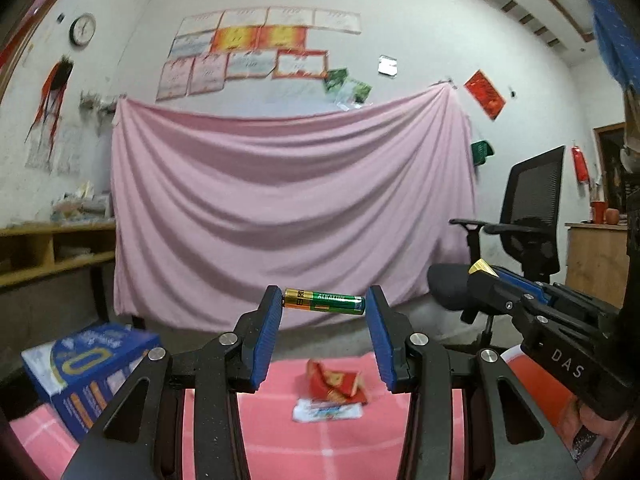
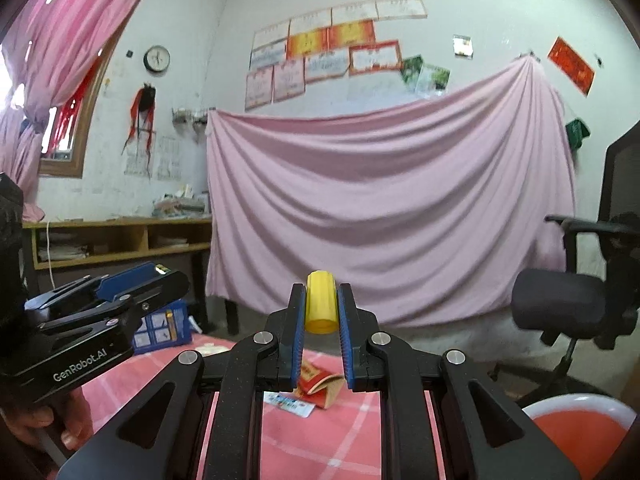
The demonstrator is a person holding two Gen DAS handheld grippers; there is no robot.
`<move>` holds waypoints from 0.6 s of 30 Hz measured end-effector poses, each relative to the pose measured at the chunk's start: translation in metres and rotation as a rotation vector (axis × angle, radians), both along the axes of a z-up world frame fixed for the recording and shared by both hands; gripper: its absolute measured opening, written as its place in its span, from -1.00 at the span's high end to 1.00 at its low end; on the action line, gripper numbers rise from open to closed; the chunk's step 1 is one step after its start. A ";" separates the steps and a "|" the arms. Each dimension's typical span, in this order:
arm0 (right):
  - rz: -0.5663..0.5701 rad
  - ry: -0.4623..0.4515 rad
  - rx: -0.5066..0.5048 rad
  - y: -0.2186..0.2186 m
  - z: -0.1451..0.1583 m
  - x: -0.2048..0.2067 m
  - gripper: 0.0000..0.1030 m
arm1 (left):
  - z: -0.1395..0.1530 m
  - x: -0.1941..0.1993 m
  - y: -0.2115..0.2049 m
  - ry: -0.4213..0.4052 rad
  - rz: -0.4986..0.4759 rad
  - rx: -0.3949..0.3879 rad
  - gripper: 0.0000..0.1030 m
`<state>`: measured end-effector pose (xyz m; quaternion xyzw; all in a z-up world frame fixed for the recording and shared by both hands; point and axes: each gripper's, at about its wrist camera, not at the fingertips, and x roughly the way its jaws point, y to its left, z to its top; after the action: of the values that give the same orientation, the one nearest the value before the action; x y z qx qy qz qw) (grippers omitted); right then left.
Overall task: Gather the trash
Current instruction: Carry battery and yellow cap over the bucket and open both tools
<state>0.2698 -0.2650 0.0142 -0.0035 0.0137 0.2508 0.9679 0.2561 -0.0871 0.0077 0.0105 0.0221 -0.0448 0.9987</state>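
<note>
My left gripper (image 1: pixel 324 304) clamps an alkaline battery (image 1: pixel 325 301) crosswise at centre frame; my right gripper (image 2: pixel 320 308) pinches a yellow cap (image 2: pixel 321 305).

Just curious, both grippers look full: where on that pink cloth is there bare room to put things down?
Bare pink tablecloth lies between the blue box and the red wrapper, and nearer the camera. It is crowded mid-table, where that wrapper overlaps a white packet, and right, by the red bowl.
</note>
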 end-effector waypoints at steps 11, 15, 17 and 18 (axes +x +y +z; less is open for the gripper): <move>-0.205 -0.053 0.066 -0.079 0.012 -0.006 0.74 | 0.035 0.007 -0.084 -0.061 -0.138 0.036 0.27; -0.282 -0.014 0.109 -0.118 0.009 -0.002 0.74 | 0.038 0.018 -0.123 -0.039 -0.205 0.035 0.27; -0.306 0.004 0.119 -0.132 0.005 -0.004 0.73 | 0.037 0.023 -0.140 -0.013 -0.238 0.035 0.27; -0.323 0.019 0.124 -0.140 0.004 -0.004 0.73 | 0.037 0.027 -0.148 0.005 -0.259 0.033 0.27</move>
<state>0.2653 -0.4055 0.0182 0.0611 0.0076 0.0924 0.9938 0.2832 -0.2350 0.0443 0.0296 0.0236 -0.1730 0.9842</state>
